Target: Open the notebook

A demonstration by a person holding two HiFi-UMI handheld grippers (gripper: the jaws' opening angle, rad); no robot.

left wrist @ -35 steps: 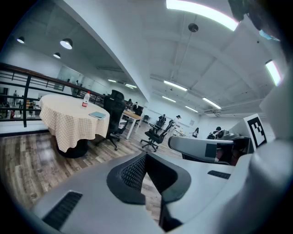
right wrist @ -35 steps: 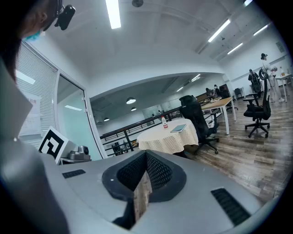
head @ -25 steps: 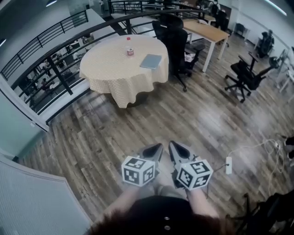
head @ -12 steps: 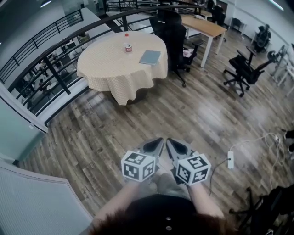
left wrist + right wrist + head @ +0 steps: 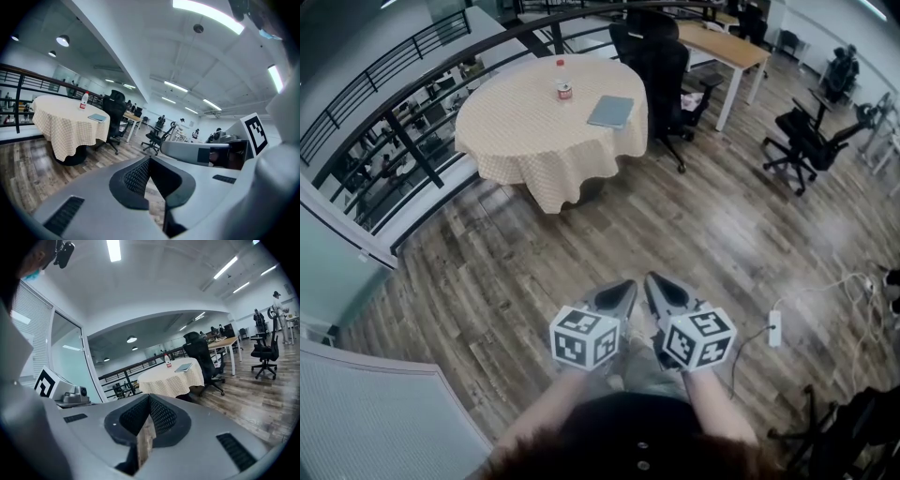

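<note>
Grippers are held low and close together over the wooden floor [image 5: 487,281]: the left gripper [image 5: 619,292] and the right gripper [image 5: 661,291]. Both pairs of jaws are shut, and nothing is held in them. The notebook [image 5: 610,111] lies closed on the round table [image 5: 525,141], well apart from the grippers, near a small bottle [image 5: 563,86]. The table should be walked up to first. Jaws should then be opened a little, so the cover edge can be caught and lifted slowly.
</note>
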